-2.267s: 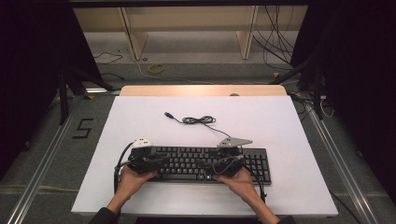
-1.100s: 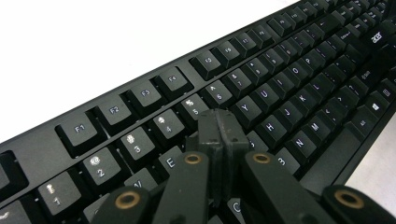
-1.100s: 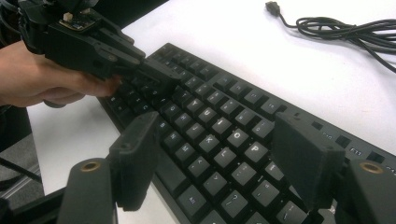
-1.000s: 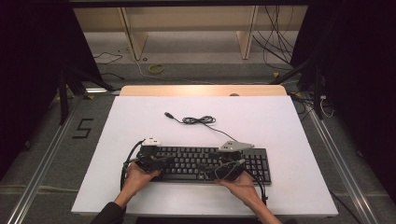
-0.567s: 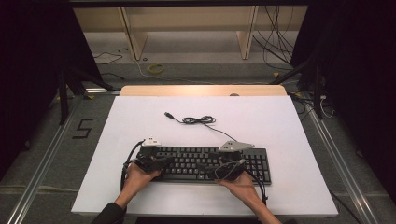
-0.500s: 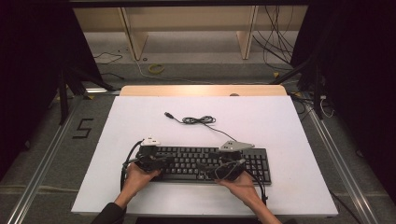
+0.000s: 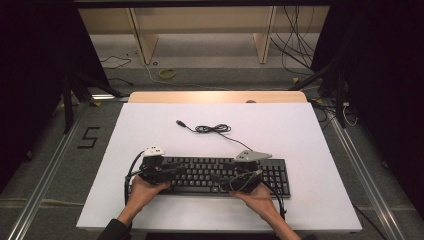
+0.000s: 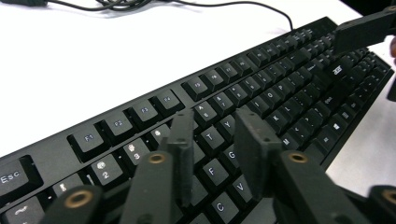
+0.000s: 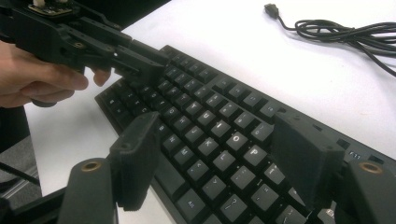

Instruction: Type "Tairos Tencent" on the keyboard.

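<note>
Keyboard looks stiff, light, keys delicate, best gripped at its ends; left gripper jaws just parting, empty over keys; right gripper jaws released.

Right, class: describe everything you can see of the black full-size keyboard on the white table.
The black plastic keyboard lies flat near the front edge of the white table, long side across it. It has function keys, letter rows and a number pad at its right end. Its thin black cable coils behind it, plug loose. The left gripper and right gripper hover over the keys, jaws apart, gripping nothing.
</note>
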